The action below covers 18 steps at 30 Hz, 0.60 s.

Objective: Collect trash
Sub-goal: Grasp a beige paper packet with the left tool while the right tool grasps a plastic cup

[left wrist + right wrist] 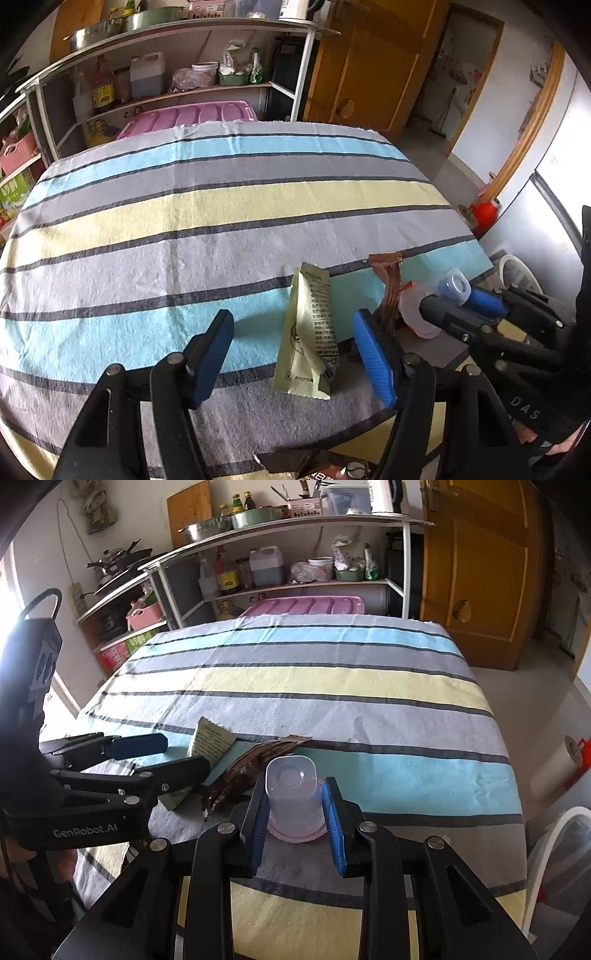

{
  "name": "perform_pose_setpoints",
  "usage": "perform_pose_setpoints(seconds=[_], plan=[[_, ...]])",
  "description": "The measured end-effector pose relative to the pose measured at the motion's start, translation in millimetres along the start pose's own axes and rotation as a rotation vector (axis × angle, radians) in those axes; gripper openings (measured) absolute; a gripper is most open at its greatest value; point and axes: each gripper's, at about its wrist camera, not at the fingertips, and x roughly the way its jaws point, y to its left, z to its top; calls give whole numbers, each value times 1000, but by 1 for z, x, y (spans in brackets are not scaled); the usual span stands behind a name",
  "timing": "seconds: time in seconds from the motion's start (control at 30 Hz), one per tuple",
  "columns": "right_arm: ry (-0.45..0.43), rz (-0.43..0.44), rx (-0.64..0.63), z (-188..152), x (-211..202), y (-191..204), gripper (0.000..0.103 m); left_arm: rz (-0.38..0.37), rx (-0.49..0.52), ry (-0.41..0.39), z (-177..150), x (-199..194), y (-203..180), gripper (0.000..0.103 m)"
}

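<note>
My right gripper (295, 805) is shut on a clear plastic cup (292, 794), held bottom outward with its pink rim toward me; the cup also shows in the left wrist view (424, 310). My left gripper (291, 332) is open, its blue pads either side of a pale yellow sachet (310, 332) that stands crumpled on the striped tablecloth (207, 229). A brown wrapper (389, 291) lies between the sachet and the cup; in the right wrist view the brown wrapper (255, 764) and the sachet (212, 740) lie left of the cup.
A torn brown packet (332, 467) lies at the table's near edge. Shelves (177, 74) with bottles and a pink crate (188, 116) stand behind the table. A wooden door (476, 572) is at the right. A white bin (557, 856) stands right of the table.
</note>
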Motion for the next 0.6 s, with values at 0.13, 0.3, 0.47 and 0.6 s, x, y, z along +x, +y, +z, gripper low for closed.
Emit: perform_pose_setpoints(seconds=[0.13, 0.3, 0.47, 0.6], plan=[[-2, -6, 17, -1, -2, -4, 30, 10, 5, 4, 2, 2, -3, 55], [-9, -8, 31, -1, -5, -5, 30, 32, 30, 6, 3, 4, -7, 42], [-14, -9, 42, -3, -7, -7, 30, 44, 31, 4, 4, 3, -6, 31], [-24, -9, 54, -3, -12, -9, 29, 55, 35, -4, 3, 0, -7, 29]])
